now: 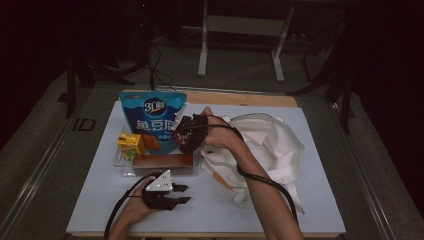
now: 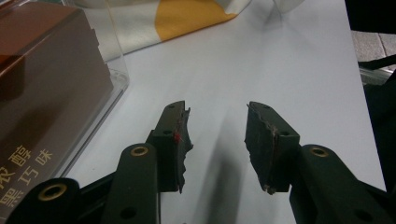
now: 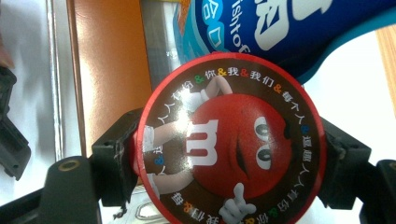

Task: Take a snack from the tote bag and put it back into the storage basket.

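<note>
the right gripper (image 3: 229, 154) pinches a round red-rimmed m&m's tub (image 3: 229, 140) by its sides, one black jaw pressed on each edge of the lid, whose printed red character faces the gripper's camera. in the high view this right gripper (image 1: 190, 134) sits just above the clear tray (image 1: 122, 167), at its right end, with the tub (image 1: 186, 139) showing as a dark disc with a little red on it; the picture is dim there, so the tub may be hanging just over the tray's edge rather than touching it. right behind the tub, leaning up from the tray, stands a blue snack bag (image 1: 152, 117). a brown box (image 1: 162, 161) lies along the front of the tray, and a yellow carton (image 1: 131, 145) stands at the tray's left end. to the right of the tray lies a crumpled white cloth bag (image 1: 265, 145), under the right forearm.

the left gripper (image 1: 177, 194) rests on the table (image 1: 90, 200) just in front of the tray, its jaws spread with nothing between them; in its own view the left gripper (image 2: 217, 135) points across bare tabletop, with the brown box (image 2: 42, 93) and tray wall close on its left.
</note>
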{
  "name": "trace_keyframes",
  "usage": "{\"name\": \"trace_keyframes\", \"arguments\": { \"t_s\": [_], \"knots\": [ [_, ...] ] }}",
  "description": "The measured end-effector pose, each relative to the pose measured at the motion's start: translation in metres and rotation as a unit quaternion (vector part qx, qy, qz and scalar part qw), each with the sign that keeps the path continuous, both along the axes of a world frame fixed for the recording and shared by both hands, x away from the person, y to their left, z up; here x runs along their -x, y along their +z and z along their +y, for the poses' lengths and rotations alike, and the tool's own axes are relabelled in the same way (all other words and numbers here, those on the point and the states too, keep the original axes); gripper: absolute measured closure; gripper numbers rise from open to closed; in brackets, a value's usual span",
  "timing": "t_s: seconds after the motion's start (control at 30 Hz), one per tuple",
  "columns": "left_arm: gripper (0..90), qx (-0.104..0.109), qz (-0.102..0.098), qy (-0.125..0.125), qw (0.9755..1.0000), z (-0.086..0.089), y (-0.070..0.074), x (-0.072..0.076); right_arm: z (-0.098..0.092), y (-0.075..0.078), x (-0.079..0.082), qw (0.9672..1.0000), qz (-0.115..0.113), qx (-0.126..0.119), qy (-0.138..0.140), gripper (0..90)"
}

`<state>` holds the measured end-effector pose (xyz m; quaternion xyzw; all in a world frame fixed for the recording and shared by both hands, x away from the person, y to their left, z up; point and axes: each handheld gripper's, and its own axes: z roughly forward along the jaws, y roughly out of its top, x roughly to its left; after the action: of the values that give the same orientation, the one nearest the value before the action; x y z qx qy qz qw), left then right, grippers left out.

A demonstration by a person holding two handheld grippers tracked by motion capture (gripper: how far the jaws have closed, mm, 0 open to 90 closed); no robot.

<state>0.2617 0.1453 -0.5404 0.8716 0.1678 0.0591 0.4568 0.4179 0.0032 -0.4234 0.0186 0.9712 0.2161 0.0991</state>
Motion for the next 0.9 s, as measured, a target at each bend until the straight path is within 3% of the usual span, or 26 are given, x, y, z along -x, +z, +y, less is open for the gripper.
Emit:
{"name": "trace_keyframes", "arguments": {
  "t_s": [0.77, 0.9],
  "knots": [
    [58.5, 0.0, 0.001, 0.0, 1.0, 0.0, 0.0, 0.0, 0.0018, -0.0082, -0.0023, 0.9997, 0.014, 0.013, -0.014, 21.5],
    [58.5, 0.0, 0.0, 0.0, 1.0, 0.0, -0.0001, 0.0, 0.0027, -0.0018, -0.0009, 0.9998, 0.012, -0.002, -0.018, 20.0]
  ]
}}
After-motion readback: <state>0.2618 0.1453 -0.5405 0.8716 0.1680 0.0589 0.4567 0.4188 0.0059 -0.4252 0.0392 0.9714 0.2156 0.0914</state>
